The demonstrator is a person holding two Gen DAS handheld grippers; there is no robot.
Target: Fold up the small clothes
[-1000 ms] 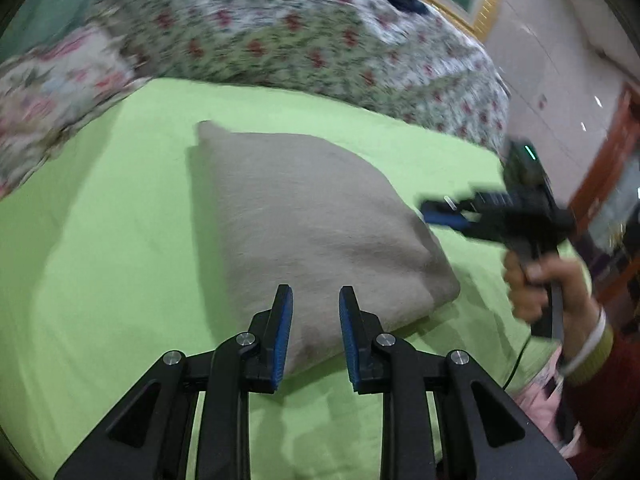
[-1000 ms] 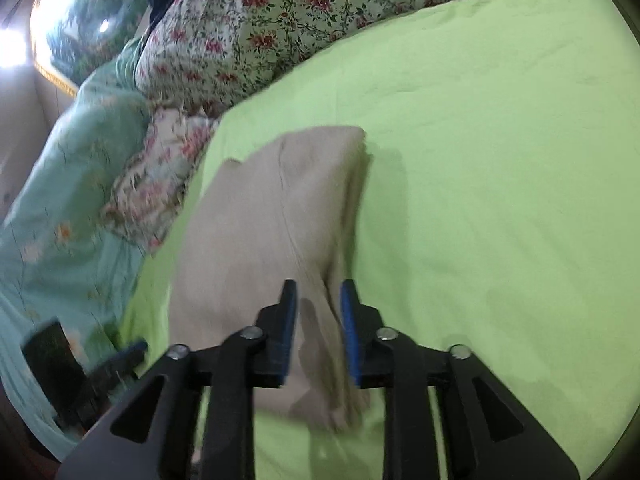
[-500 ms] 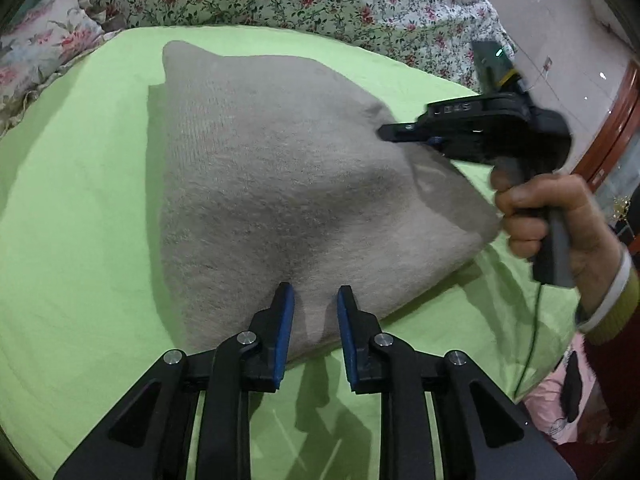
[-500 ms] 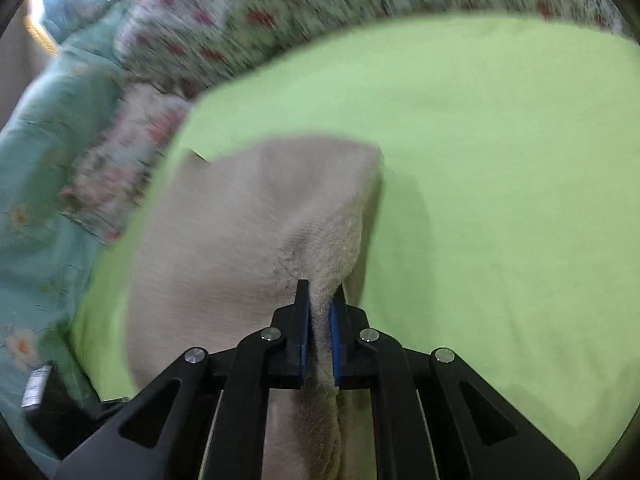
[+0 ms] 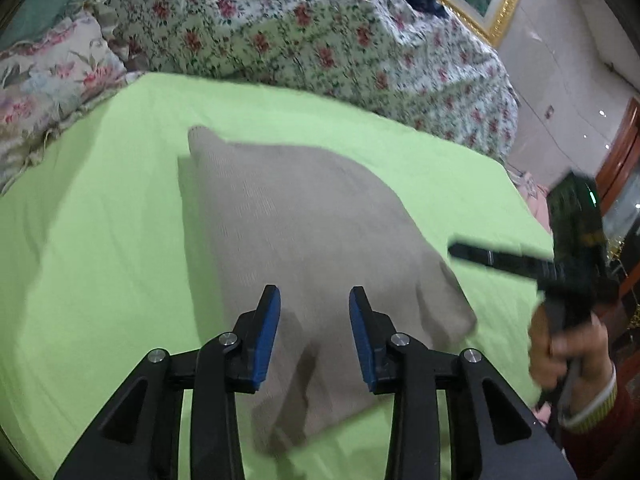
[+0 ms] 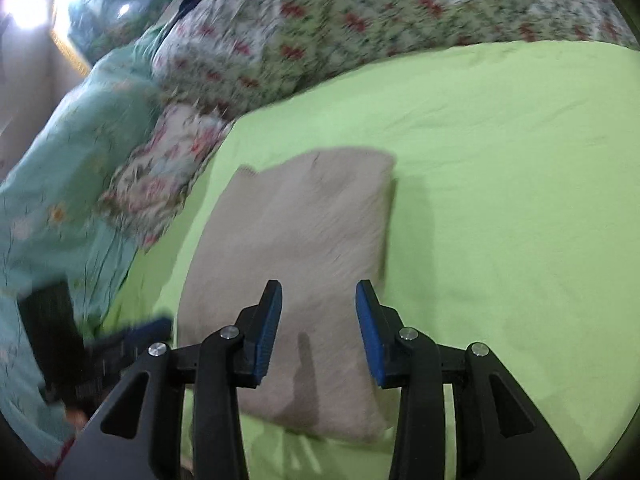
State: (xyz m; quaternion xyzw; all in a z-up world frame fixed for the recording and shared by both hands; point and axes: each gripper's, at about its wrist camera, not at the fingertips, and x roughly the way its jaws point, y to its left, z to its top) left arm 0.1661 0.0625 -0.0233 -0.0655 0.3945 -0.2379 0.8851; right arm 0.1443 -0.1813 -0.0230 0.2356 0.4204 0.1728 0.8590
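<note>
Folded beige knitted garment [image 5: 320, 240] on the lime-green bed sheet [image 5: 100, 240], long axis running from lower centre toward upper left, directly beyond both the left tongs [image 5: 314, 312] and right tongs [image 6: 319, 308], each opening, gripping nothing.

The light is soft and a bit dim. A bright lamp glare [image 6: 24, 16] burns white in the top left corner of my right view. My fingers [image 5: 266, 336] drop a thin dark shadow on the folded cloth [image 5: 304, 232]. The cloth throws a shadow on the green sheet [image 5: 100, 240] too. My right view is smeared, mostly the flowery quilt [image 6: 320, 24]. My right gripper [image 5: 472, 250] looks blurry, maybe from moving. Both views bend round and go black at the corners.
</note>
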